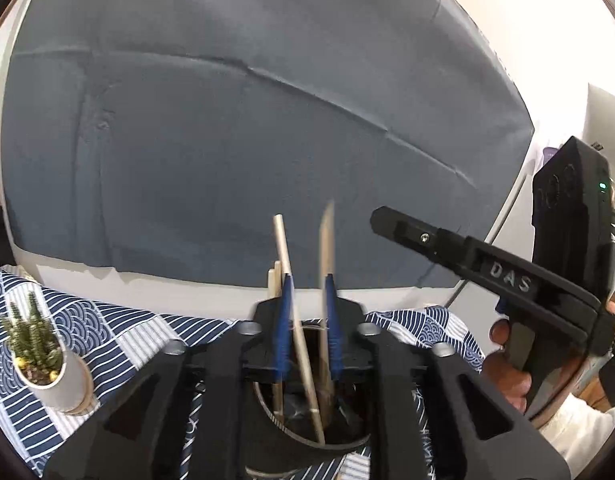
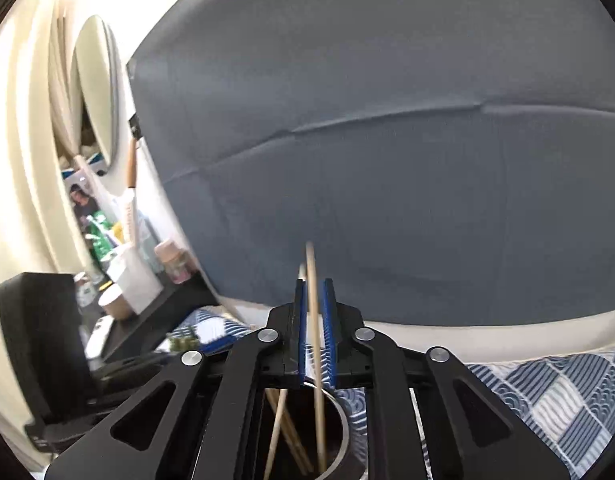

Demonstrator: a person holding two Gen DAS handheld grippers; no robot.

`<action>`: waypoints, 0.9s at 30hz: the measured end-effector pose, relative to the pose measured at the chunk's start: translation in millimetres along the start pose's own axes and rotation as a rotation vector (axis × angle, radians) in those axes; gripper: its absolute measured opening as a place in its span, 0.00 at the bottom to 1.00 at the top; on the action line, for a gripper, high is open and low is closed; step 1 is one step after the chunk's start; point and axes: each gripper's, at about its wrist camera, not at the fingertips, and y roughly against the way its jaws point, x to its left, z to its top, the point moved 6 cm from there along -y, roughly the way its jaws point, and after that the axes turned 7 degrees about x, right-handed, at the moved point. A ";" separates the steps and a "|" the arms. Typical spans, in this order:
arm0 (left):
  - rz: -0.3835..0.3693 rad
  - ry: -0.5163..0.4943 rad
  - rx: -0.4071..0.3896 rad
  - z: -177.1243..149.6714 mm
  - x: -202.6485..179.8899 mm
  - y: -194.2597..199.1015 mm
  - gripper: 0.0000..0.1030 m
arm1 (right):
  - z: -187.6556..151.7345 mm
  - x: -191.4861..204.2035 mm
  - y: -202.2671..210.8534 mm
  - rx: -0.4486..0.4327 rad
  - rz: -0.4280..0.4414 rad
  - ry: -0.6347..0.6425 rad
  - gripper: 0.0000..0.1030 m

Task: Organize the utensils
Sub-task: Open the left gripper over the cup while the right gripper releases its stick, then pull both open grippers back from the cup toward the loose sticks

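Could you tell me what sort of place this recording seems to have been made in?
Probably a home, not a lab: a table with a blue patterned cloth, a small potted plant, a grey backdrop on the wall, and a cluttered side shelf of toiletries.

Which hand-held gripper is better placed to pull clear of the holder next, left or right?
Probably left. The left hand-held gripper stands wider, with two chopsticks loose between its pads above the holder. The right hand-held gripper leaves only a narrow gap around its chopstick.
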 end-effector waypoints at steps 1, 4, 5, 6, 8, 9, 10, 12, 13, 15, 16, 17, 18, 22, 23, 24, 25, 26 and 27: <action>0.007 -0.002 0.004 -1.6 0.2 2.2 0.35 | -0.7 -4.1 2.5 -0.002 -0.010 -0.011 0.16; 0.044 -0.023 0.041 -8.5 2.1 9.6 0.47 | -3.1 -13.4 10.7 -0.006 -0.037 -0.041 0.36; 0.061 -0.028 0.043 -10.8 2.9 12.2 0.50 | -4.2 -15.4 14.5 -0.011 -0.045 -0.048 0.38; 0.066 -0.031 0.050 -14.0 3.9 15.4 0.53 | -5.3 -17.0 18.7 -0.012 -0.057 -0.053 0.43; 0.061 -0.025 0.074 -19.6 7.0 19.1 0.60 | -8.3 -21.3 27.1 -0.012 -0.085 -0.062 0.49; 0.061 -0.026 0.087 -23.3 8.0 21.9 0.62 | -10.0 -22.6 32.5 -0.015 -0.107 -0.065 0.54; 0.054 -0.029 0.098 -25.8 9.0 23.2 0.62 | -11.9 -24.2 37.0 -0.015 -0.121 -0.071 0.62; 0.031 -0.030 0.131 -31.8 10.3 25.2 0.66 | -16.1 -26.1 46.5 -0.017 -0.150 -0.090 0.72; 0.020 -0.036 0.144 -34.0 10.2 25.3 0.66 | -19.0 -26.7 51.8 -0.019 -0.171 -0.101 0.72; 0.004 -0.050 0.170 -39.1 9.9 26.8 0.69 | -25.8 -27.6 59.2 -0.004 -0.188 -0.121 0.74; -0.005 -0.057 0.183 -41.7 9.4 26.8 0.70 | -29.6 -28.5 63.1 0.001 -0.200 -0.131 0.75; -0.014 -0.068 0.197 -45.2 8.7 27.5 0.70 | -34.4 -29.4 67.7 0.003 -0.223 -0.145 0.77; -0.019 -0.081 0.211 -46.3 7.3 26.5 0.72 | -39.6 -30.0 72.3 0.006 -0.248 -0.163 0.81; -0.040 -0.118 0.277 -59.1 6.6 26.0 0.85 | -58.5 -31.9 85.6 0.023 -0.312 -0.220 0.82; -0.048 -0.122 0.291 -62.9 6.2 25.7 0.87 | -63.6 -31.4 88.7 0.027 -0.324 -0.234 0.83; -0.055 -0.122 0.304 -67.4 6.2 25.8 0.89 | -70.1 -30.8 93.3 0.031 -0.341 -0.250 0.83; -0.069 -0.123 0.322 -71.7 6.8 25.3 0.89 | -73.7 -29.6 95.4 0.035 -0.353 -0.259 0.83; -0.081 -0.123 0.336 -75.5 8.1 25.5 0.89 | -80.6 -28.3 99.8 0.040 -0.373 -0.274 0.83; -0.089 -0.126 0.358 -80.8 9.0 24.4 0.90 | -84.1 -26.7 101.8 0.043 -0.381 -0.281 0.83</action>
